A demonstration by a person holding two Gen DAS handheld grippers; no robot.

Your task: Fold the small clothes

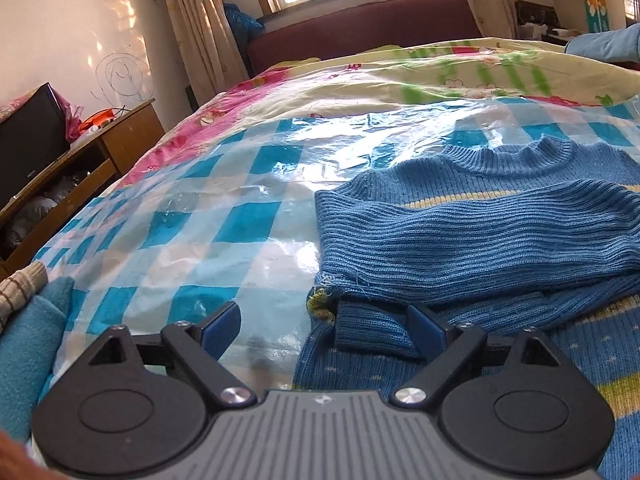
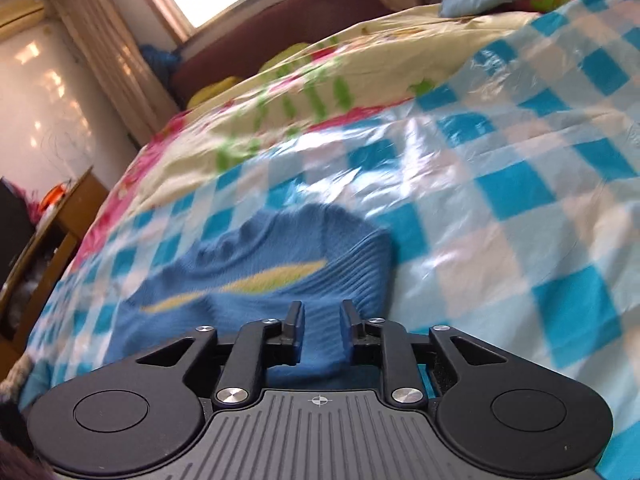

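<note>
A blue knitted sweater (image 1: 480,232) with a yellow stripe lies flat on a blue-and-white checked plastic sheet (image 1: 180,208) that covers the bed. One sleeve is folded across its chest, and its cuff (image 1: 368,332) rests near the front. My left gripper (image 1: 325,330) hovers low over that cuff, jaws wide open, with the cuff beside the right finger (image 1: 428,332). In the right wrist view the sweater (image 2: 280,256) looks blurred. My right gripper (image 2: 322,320) sits over its near edge, jaws partly apart. Knit fabric shows in the gap and the pads do not press on it.
A floral quilt (image 1: 400,76) lies behind the sheet, before a maroon headboard (image 1: 360,24) and a window. A wooden desk (image 1: 120,136) with a black screen (image 1: 28,140) stands left of the bed. Folded teal cloth (image 1: 28,340) lies at the near left. A light blue garment (image 1: 608,44) sits far right.
</note>
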